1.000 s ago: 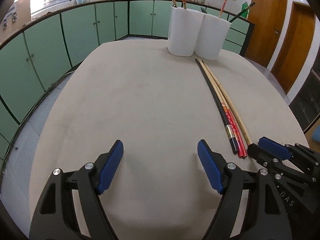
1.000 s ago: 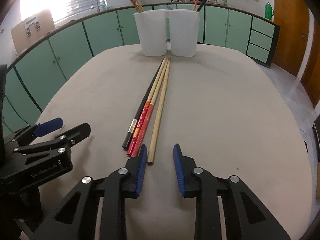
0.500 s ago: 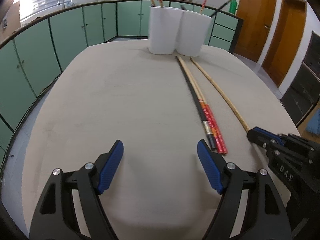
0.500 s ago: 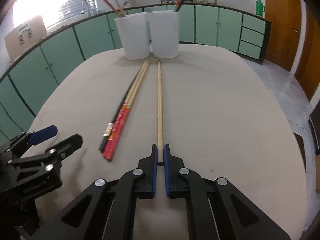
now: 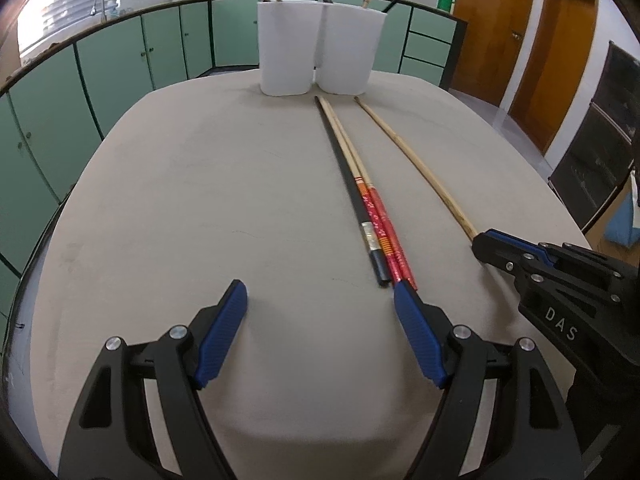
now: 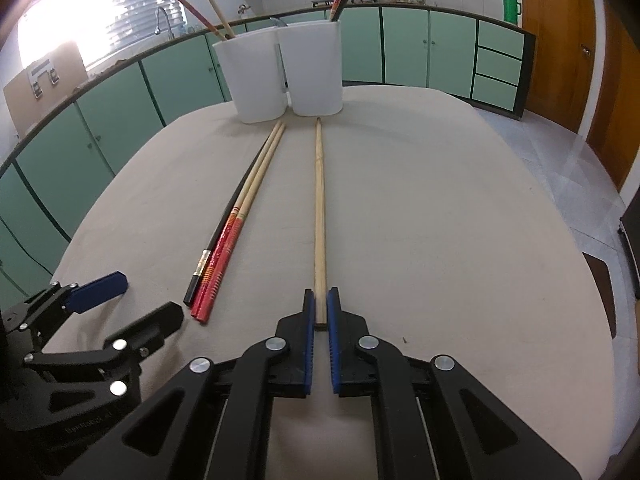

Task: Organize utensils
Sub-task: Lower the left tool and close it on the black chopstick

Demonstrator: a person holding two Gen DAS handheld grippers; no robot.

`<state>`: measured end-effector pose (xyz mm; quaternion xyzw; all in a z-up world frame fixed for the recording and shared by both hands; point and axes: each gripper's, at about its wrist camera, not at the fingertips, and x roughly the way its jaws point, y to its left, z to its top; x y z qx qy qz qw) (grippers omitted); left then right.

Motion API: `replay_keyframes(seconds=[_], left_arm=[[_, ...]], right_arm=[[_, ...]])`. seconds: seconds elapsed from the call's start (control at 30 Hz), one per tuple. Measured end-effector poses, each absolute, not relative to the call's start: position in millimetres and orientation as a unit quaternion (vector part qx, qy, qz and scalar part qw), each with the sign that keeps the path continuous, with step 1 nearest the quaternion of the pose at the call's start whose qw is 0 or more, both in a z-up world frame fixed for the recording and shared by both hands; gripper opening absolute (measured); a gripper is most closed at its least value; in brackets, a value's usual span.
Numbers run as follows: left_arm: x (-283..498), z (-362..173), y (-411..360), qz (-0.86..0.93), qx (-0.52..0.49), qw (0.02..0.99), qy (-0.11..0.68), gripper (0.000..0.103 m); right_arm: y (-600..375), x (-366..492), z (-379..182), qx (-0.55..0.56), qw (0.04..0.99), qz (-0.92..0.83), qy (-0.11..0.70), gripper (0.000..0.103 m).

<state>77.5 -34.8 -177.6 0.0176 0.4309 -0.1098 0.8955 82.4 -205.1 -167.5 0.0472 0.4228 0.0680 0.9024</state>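
Note:
My right gripper point(image 6: 320, 300) is shut on the near end of a plain wooden chopstick point(image 6: 319, 208), which lies along the table toward the cups; the same chopstick point(image 5: 412, 164) shows in the left wrist view, running into the right gripper point(image 5: 486, 240). A black chopstick point(image 6: 224, 236) and two red-handled chopsticks point(image 6: 234, 232) lie side by side to its left. My left gripper point(image 5: 320, 296) stands open over bare tablecloth, its right finger just short of the red-handled chopsticks' point(image 5: 380, 220) near ends. Two white cups point(image 5: 320, 48) with chopsticks in them stand at the far edge.
The table point(image 5: 180, 200) is covered in beige cloth and has rounded edges. Green cabinets point(image 5: 120, 64) ring the room behind it. Wooden doors point(image 5: 520, 32) are at the right. The left gripper point(image 6: 100, 320) shows at the lower left of the right wrist view.
The right gripper closed on the plain chopstick and drew it to the right, away from the other three. The left gripper moved right, toward the red-handled pair.

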Motion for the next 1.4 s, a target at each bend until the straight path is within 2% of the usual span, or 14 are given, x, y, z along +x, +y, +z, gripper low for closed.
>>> replay_keyframes(seconds=[0.9,1.4], left_arm=[[80,-174,-24,-0.088,0.007,0.899,0.430,0.073],[84,-179,-42,-0.090,0.033,0.893,0.439,0.073]], right_arm=[[-211,83,-168,0.047,0.902,0.067,0.423,0.007],[-209,82,-168,0.051,0.902,0.069,0.423,0.007]])
